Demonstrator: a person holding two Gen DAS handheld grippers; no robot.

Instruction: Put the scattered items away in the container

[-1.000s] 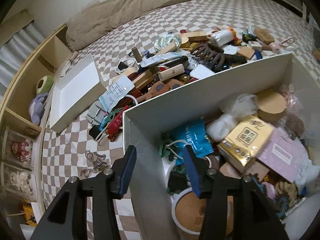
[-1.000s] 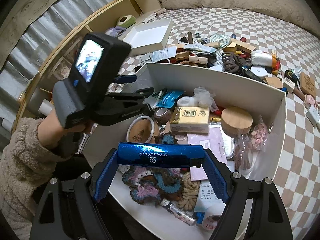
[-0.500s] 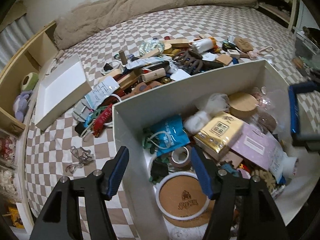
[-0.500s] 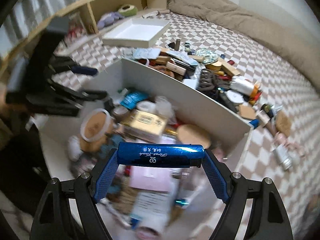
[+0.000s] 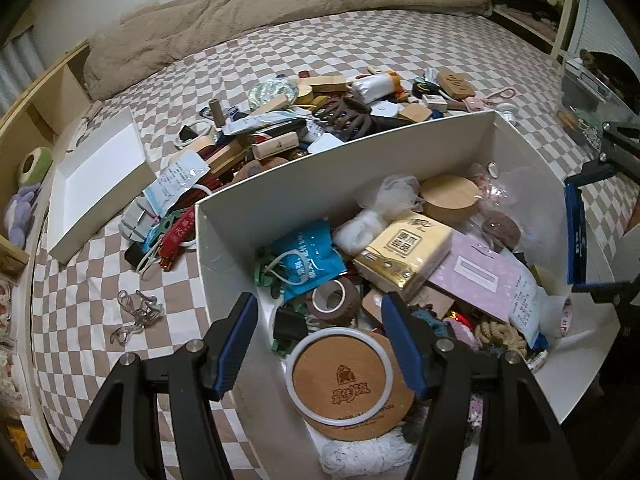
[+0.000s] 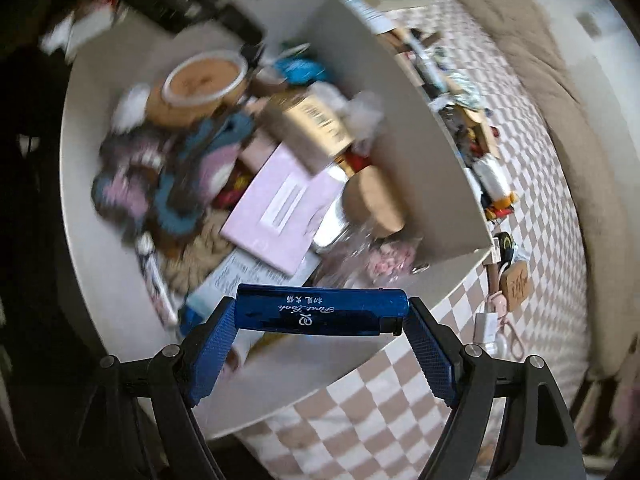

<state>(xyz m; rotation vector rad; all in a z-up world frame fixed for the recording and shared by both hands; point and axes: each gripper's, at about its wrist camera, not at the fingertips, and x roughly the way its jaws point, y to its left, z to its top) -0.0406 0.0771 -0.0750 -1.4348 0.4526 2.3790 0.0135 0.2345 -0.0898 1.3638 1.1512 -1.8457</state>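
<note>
A white box (image 5: 344,168) sits on the checked bed, full of items: a cork coaster (image 5: 346,380), brown tape roll (image 5: 334,300), yellow tissue pack (image 5: 404,250), pink card (image 5: 476,276). My left gripper (image 5: 320,340) is open and empty above the box's near left corner. My right gripper (image 6: 320,316) is shut on a shiny blue bar (image 6: 320,310), held crosswise over the box's right edge (image 6: 400,80); it also shows in the left wrist view (image 5: 576,236). A pile of scattered items (image 5: 304,120) lies beyond the box.
A white box lid (image 5: 96,176) lies at left near a wooden shelf (image 5: 24,128) with plush toys. A clear hair clip (image 5: 134,312) lies left of the box. A beige duvet (image 5: 280,12) lies at the back. The right wrist view is blurred.
My right gripper, still holding the blue bar, has swung from the box's front to its right side and rolled. My left gripper has risen and opened a little wider.
</note>
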